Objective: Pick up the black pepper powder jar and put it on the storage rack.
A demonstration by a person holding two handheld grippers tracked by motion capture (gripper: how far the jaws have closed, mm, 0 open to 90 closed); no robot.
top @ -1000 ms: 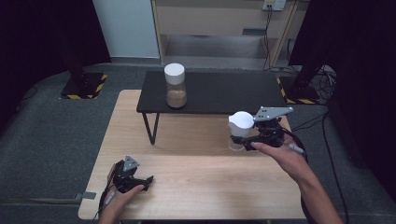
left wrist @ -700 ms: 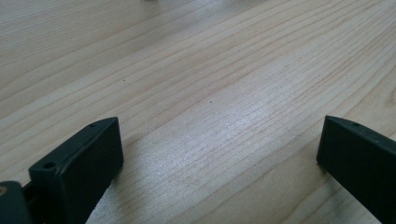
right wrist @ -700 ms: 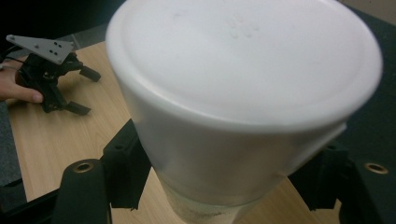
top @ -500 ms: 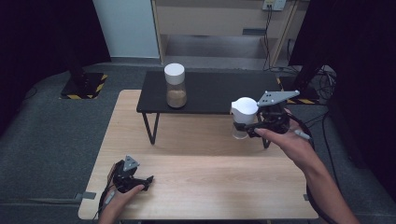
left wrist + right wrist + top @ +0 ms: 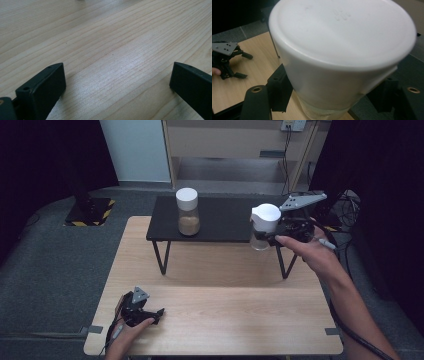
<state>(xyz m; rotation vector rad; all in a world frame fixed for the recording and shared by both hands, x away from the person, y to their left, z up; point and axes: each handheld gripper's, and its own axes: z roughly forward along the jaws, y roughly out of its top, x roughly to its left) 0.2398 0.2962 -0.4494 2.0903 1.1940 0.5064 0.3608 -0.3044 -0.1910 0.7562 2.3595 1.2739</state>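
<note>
A clear jar with a white lid [image 5: 264, 222] hangs in the air at the right end of the low black shelf [image 5: 225, 220], with my right gripper [image 5: 272, 236] shut on its glass body. In the right gripper view the white lid [image 5: 342, 37] looms large between the black jaws. A second white-lidded jar [image 5: 188, 211] with brown powder stands upright on the shelf's left part. My left gripper [image 5: 150, 315] rests open on the wooden table [image 5: 220, 295] near its front left corner, nothing between its fingers [image 5: 42, 85].
The black shelf stands on thin legs across the back of the wooden table. Grey carpet surrounds the table, with a wooden cabinet and cables behind. A cable trails from my right gripper along the forearm.
My right gripper has lifted the white-lidded jar up and back from the table level to the height of the shelf's right end. The left gripper has stayed put.
</note>
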